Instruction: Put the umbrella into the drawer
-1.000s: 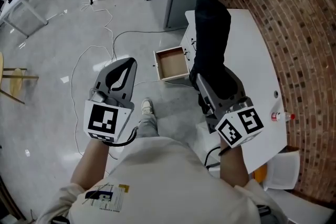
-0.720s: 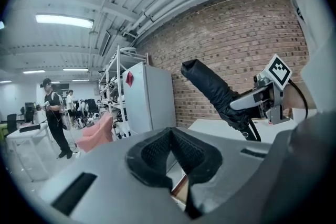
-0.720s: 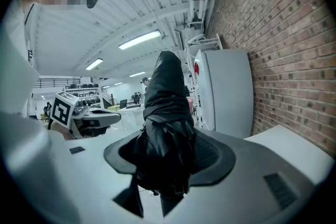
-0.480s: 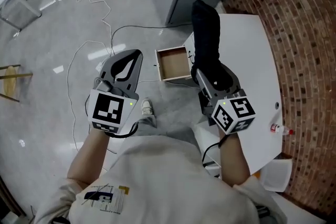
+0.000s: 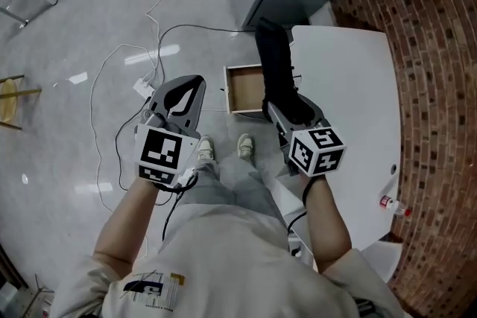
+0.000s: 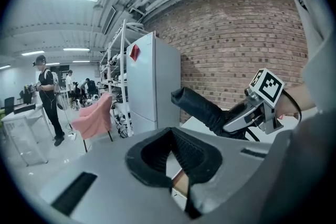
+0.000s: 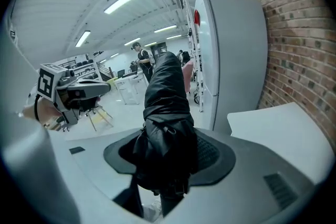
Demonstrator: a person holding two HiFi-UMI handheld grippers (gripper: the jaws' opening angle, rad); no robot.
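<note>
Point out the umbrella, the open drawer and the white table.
umbrella [image 5: 273, 68]: head view, middle of its black cover.
drawer [image 5: 244, 88]: head view, its bare wooden bottom.
white table [image 5: 350, 93]: head view, bare part of its top.

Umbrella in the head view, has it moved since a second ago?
Yes. The black umbrella in the right hand-held gripper has shifted left, from over the white table toward the open drawer.

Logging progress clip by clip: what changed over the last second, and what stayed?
Both the left gripper and right gripper came down; the umbrella swung closer, now overlapping the right edge of the open drawer. Unchanged: right gripper clamped on the umbrella, left empty, drawer open.
</note>
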